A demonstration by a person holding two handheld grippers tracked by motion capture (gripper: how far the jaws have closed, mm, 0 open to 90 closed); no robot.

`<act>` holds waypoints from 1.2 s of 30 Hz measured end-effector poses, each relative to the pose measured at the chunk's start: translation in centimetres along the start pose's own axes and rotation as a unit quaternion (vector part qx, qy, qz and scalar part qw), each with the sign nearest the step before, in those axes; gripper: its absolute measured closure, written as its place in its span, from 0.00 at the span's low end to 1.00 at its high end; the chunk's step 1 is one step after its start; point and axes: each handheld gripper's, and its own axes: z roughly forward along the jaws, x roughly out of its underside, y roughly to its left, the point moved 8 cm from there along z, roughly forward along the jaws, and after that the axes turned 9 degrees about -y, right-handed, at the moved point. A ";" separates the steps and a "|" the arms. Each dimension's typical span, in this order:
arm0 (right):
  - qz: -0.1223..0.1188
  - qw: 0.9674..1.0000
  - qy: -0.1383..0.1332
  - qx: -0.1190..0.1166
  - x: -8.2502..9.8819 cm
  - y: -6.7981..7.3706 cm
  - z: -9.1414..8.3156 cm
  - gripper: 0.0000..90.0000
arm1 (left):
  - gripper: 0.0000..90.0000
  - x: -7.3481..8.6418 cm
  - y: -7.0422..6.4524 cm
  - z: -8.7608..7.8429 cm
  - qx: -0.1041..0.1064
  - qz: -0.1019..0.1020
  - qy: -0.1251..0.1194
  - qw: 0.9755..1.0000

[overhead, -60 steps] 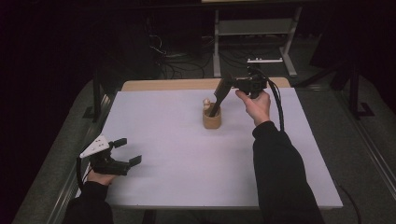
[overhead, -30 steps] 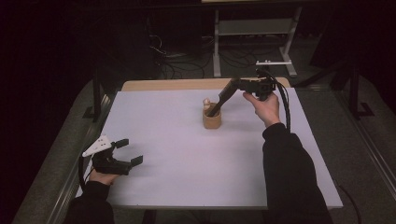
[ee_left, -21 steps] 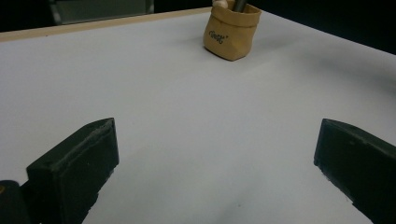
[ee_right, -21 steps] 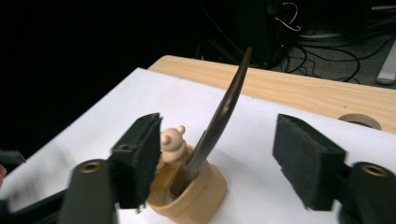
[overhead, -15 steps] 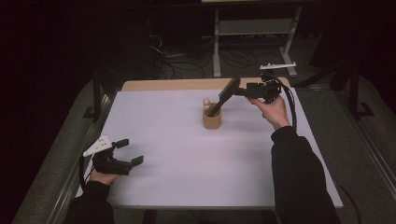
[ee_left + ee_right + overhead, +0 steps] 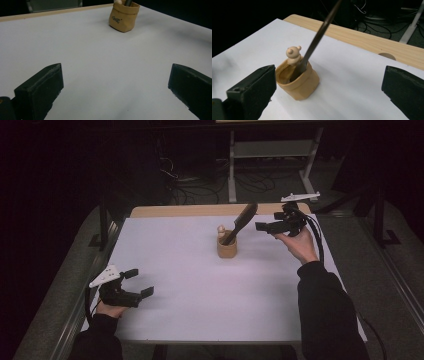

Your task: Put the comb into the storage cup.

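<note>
A tan pouch [image 6: 226, 247] stands upright on the white table [image 6: 200, 290], a little behind its middle. A dark brush [image 6: 241, 222] leans in it, head up and to the right, beside a small bear-shaped figure [image 6: 221, 229]. My right gripper [image 6: 267, 222] hovers just right of the brush head. Its jaws have just been opening and stand wide with nothing between them. In the right gripper view the pouch [image 6: 298, 80], brush handle [image 6: 317, 37] and bear [image 6: 293, 53] lie ahead of my right gripper [image 6: 329, 72]. My left gripper [image 6: 141, 282] rests open at the front left, and its own view has the pouch [image 6: 124, 16] far off.
The white sheet leaves a wooden strip [image 6: 200, 211] of table bare along the far edge. Behind the table are a metal stand [image 6: 270, 157] and floor cables [image 6: 185, 185]. A dark sleeve [image 6: 325, 310] crosses the table's right front.
The right gripper let go of the brush head, opened wide and drew back to the right. The brush stays leaning in the pouch. The left gripper has not moved.
</note>
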 end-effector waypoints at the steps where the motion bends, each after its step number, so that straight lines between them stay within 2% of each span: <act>1: 0.000 1.000 0.000 0.001 0.2 -0.1 -0.1 0.00 | 0.00 0.0 0.0 0.0 0.000 0.000 0.000 1.000; 16: 0.008 1.000 0.001 0.016 2.0 -1.4 -2.0 0.00 | 0.00 0.1 0.1 0.0 -0.002 0.000 0.001 1.000; 28: 0.014 1.000 0.003 0.016 3.6 -1.5 -2.8 0.00 | 0.00 0.1 0.2 -0.1 -0.003 -0.001 0.001 1.000; 36: 0.010 1.000 0.004 0.014 4.9 -1.1 -3.5 0.00 | 0.00 0.1 0.3 -0.2 -0.003 -0.002 0.000 1.000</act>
